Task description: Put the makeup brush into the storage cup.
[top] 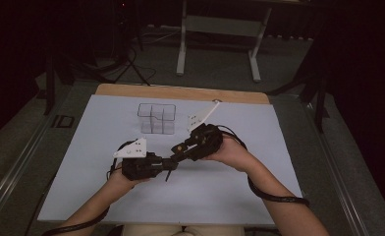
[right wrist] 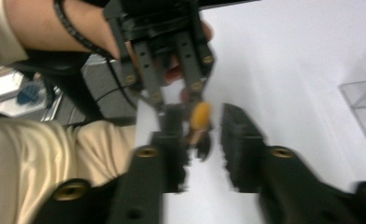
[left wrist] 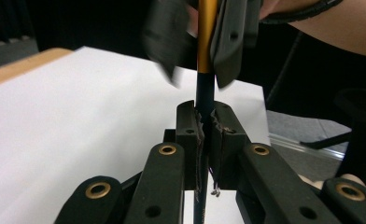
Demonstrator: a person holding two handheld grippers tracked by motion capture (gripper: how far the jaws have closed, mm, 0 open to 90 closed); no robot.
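I'm clamping the pen (left wrist: 204,88) firmly in my left gripper (left wrist: 204,135) while lining my right gripper (right wrist: 202,149), jaws apart, squarely around its orange end.

Dim, dark-edged high view; both gripper views brighter, the right seemingly motion-blurred.

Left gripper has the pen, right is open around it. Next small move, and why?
Probably shut the right gripper on the orange end of the pen. Its jaws stand apart on either side, while the left gripper is clamped on the dark end.
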